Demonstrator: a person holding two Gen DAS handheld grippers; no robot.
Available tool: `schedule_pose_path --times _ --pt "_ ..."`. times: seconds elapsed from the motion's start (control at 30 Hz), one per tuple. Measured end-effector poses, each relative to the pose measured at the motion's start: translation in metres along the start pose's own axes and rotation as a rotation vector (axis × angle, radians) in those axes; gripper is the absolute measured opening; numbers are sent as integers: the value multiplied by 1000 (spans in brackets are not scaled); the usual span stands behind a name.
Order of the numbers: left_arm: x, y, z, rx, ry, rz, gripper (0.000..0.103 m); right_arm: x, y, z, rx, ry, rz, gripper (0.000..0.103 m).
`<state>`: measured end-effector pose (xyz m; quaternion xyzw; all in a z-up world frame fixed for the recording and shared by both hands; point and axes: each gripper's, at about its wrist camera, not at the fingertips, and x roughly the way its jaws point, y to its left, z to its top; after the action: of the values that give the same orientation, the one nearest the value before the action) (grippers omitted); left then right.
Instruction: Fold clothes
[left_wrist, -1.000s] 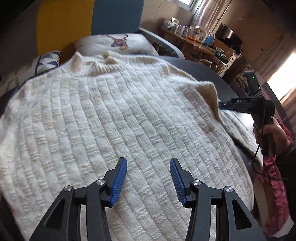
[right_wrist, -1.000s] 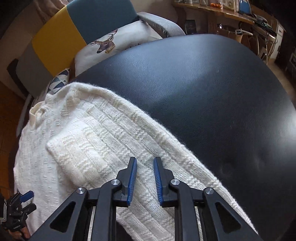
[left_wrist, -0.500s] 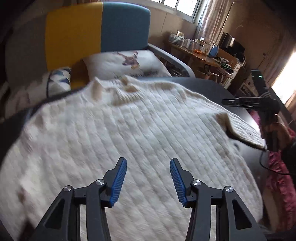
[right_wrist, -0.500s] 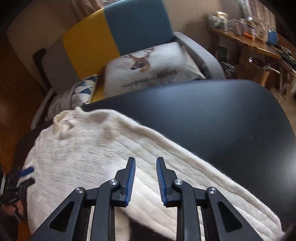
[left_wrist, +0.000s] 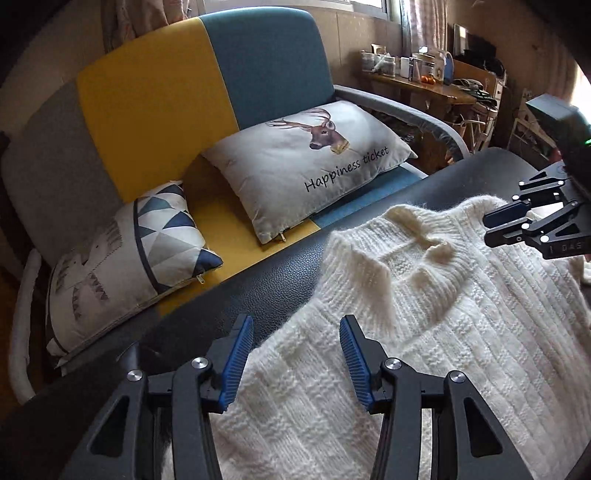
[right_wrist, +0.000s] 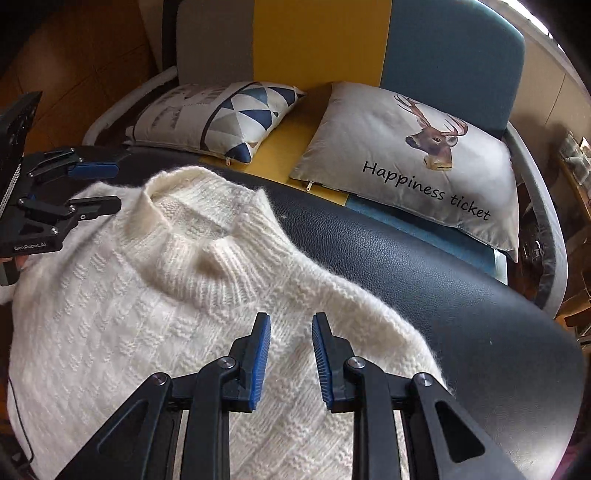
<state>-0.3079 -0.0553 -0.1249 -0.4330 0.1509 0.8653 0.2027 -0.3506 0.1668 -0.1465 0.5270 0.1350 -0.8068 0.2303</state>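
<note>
Sweater (left_wrist: 424, 332) fills both views; only right shows "GenRobot.AI" left tool (right_wrist: 92, 188).

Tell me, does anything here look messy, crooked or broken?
Nothing looks damaged or spilled. The white knit sweater lies on the black table, its ribbed collar rumpled and standing up in places. Both the left gripper and the right gripper are open above it, holding nothing.

L+R grippers (left_wrist: 295, 354) (right_wrist: 290, 349) now at sweater (left_wrist: 424, 332) collar (right_wrist: 207, 243) | R fingers wider
</note>
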Motion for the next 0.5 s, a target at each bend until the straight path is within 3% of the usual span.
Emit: schedule_pose_path --times 0.2,0.27,0.3,0.33,0.43,0.5 --pt "24 -2 4 1 68 -61 51 10 -15 1 30 -26 -44 23" --pt "28 0 3 -27 72 -69 39 12 -21 1 42 -38 -60 24" --pt "26 4 1 -75 60 -56 24 14 -24 1 53 -45 -66 24" --pt "25 10 -2 -150 49 -52 20 14 -30 1 91 -57 -64 24" --pt "22 34 -15 -431 13 -100 18 16 -37 -2 155 -101 -80 24" --pt "23 39 -18 -524 6 -110 18 16 -32 -4 149 -118 -110 24"
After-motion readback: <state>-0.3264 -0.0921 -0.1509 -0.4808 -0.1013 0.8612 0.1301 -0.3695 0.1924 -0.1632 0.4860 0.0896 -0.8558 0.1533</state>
